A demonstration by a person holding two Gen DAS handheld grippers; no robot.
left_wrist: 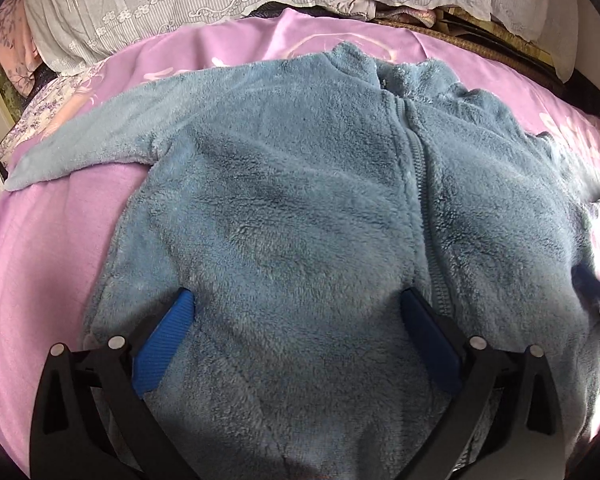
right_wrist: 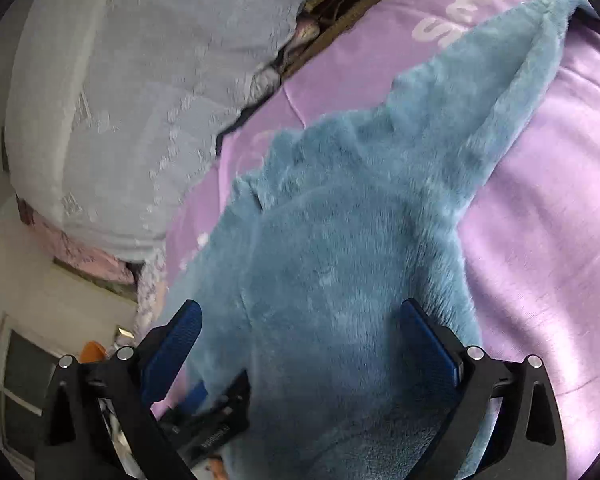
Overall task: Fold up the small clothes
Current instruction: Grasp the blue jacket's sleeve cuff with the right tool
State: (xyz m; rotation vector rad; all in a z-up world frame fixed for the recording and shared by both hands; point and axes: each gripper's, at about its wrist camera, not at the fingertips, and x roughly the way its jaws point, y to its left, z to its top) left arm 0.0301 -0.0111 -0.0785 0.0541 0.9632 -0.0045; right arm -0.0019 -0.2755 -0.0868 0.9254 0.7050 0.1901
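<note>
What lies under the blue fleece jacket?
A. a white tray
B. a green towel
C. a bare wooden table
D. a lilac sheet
D: the jacket is spread zipper-up on a lilac sheet, which shows around its sleeves in both views.

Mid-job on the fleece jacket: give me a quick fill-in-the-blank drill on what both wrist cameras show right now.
1. The blue fleece jacket lies on a ____ coloured bedsheet.
2. The jacket closes down the front with a ____.
3. The jaws of the left gripper are ____ over the jacket's lower body.
4. In the left wrist view, the sleeve is stretched out ____ on the sheet.

Missing words: purple; zipper; open; flat
</note>
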